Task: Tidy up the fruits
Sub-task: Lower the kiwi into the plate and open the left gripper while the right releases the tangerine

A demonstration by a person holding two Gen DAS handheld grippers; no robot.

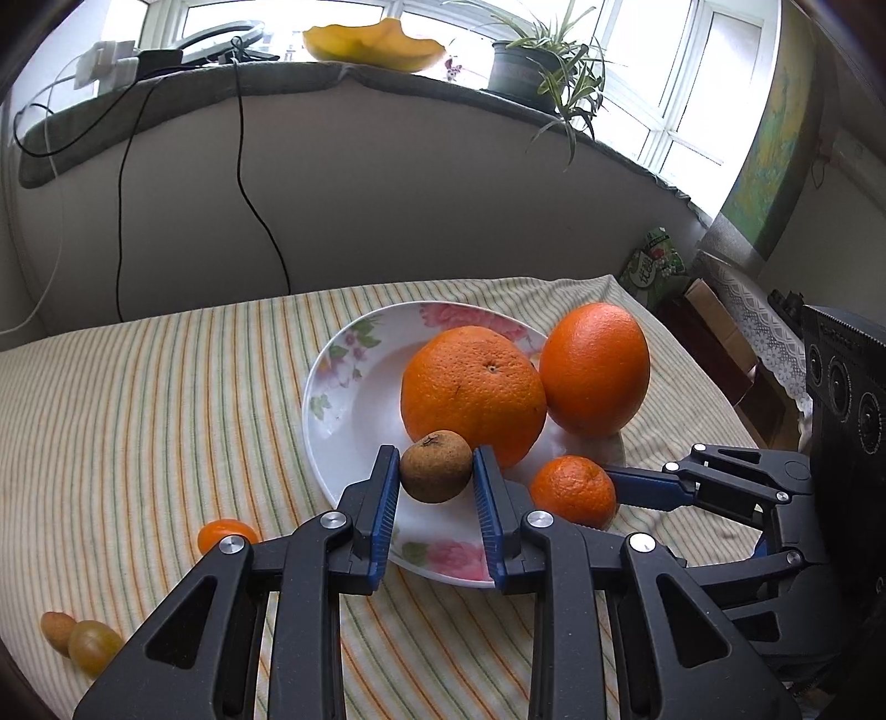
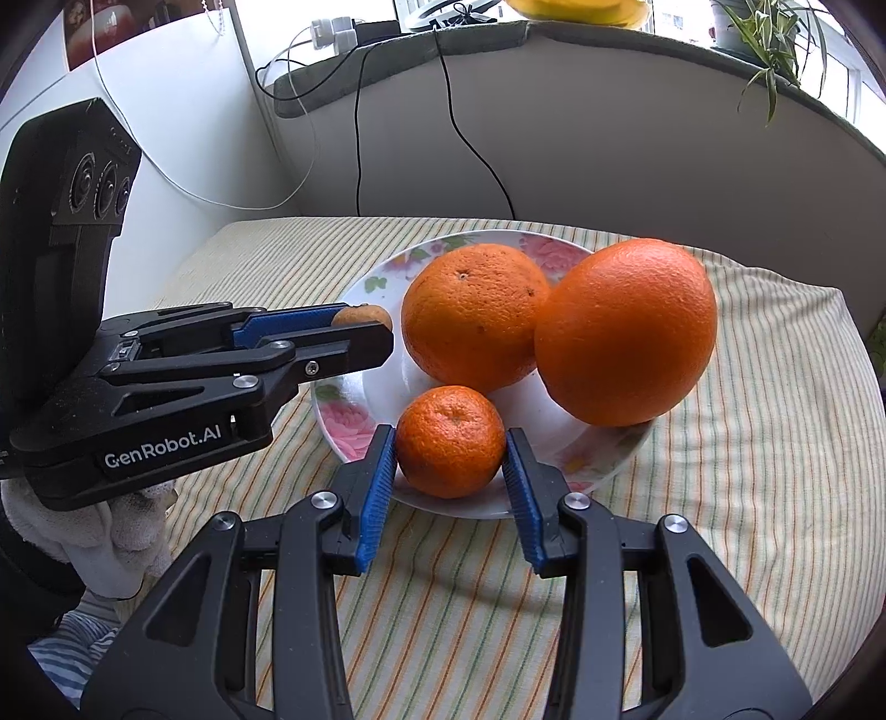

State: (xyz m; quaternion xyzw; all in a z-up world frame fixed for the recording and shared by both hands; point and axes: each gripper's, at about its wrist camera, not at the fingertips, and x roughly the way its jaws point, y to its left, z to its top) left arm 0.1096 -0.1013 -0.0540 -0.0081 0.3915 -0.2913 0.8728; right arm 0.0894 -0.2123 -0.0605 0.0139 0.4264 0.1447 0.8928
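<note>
A floral white plate (image 1: 338,410) (image 2: 382,399) holds two big oranges (image 1: 473,393) (image 1: 595,368), also in the right wrist view (image 2: 473,313) (image 2: 626,332). My left gripper (image 1: 436,479) is shut on a small brown fruit (image 1: 436,466) over the plate's near side; the right wrist view shows it at left (image 2: 362,327). My right gripper (image 2: 451,448) is shut on a small tangerine (image 2: 449,440) above the plate's near rim; the tangerine also shows in the left wrist view (image 1: 573,490).
On the striped tablecloth (image 1: 138,415) lie a small orange fruit (image 1: 224,534), a brown fruit (image 1: 55,628) and a greenish grape (image 1: 91,645) at the left. A windowsill with cables, a plant (image 1: 542,61) and a yellow dish (image 1: 371,44) stands behind.
</note>
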